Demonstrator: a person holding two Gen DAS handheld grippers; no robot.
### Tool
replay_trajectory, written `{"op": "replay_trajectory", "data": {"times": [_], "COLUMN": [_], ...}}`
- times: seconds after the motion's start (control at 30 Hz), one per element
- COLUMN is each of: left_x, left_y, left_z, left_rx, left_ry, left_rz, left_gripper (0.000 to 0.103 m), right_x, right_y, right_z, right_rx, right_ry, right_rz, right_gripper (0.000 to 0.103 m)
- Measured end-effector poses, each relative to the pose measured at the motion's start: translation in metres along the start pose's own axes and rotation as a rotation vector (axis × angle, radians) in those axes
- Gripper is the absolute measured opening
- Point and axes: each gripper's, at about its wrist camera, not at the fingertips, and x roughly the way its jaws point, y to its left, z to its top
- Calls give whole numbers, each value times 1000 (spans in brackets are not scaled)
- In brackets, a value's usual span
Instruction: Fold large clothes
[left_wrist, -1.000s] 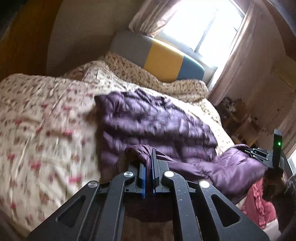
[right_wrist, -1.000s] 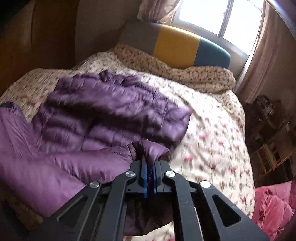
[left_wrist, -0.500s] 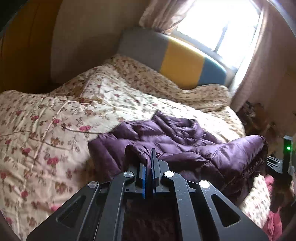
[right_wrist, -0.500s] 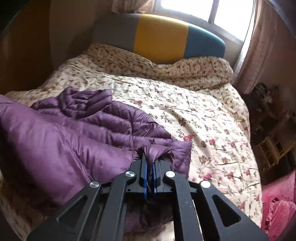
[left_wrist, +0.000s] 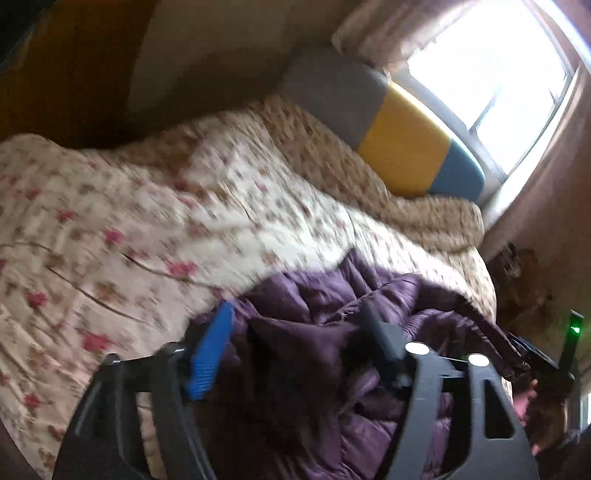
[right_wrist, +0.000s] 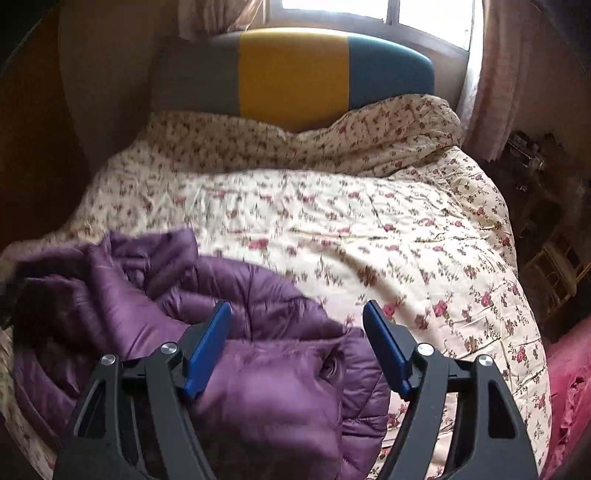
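Observation:
A purple quilted jacket (left_wrist: 325, 306) (right_wrist: 258, 306) lies bunched on the floral bedspread, near the bed's front edge. My left gripper (left_wrist: 295, 314) hangs just over the jacket's left end; its jaws are opening wide, and a loose fold of the fabric sits between them without being pinched. My right gripper (right_wrist: 297, 314) is over the jacket's right end, jaws also opening, with the released edge of the jacket below and between them. The right gripper (left_wrist: 569, 354) shows with its green light at the far right of the left wrist view.
The floral bedspread (right_wrist: 351, 214) (left_wrist: 166, 221) covers the whole bed. A grey, yellow and blue headboard (right_wrist: 295, 70) stands under the bright window. Pink cloth (right_wrist: 569, 387) lies off the bed's right side. Wooden furniture (right_wrist: 554, 266) stands beside the bed on the right.
Both grippers carried the jacket's near edge across the bed, folding it over on itself. Then both went from shut on the fabric to wide open, and the fabric dropped.

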Motion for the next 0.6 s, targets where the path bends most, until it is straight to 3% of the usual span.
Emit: {"op": "replay_trajectory", "data": {"times": [0.23, 0.5, 0.53, 0.6], "left_x": [-22, -23, -21, -16], "left_y": [28, 55, 54, 51], "left_z": [-26, -91, -98, -107], "left_rx": [-17, -89, -93, -92], "left_ry": [32, 136, 152, 181], "left_rz": [13, -71, -84, -115], "left_gripper": [74, 74, 73, 52], "right_x": [-28, -6, 0, 7], "right_y": [-23, -30, -29, -25], "right_z": [-22, -111, -121, -132], "right_rx": [36, 38, 39, 36], "right_ry": [-26, 171, 198, 219], "right_rz": [17, 71, 81, 98], "right_gripper": [84, 84, 83, 59]}}
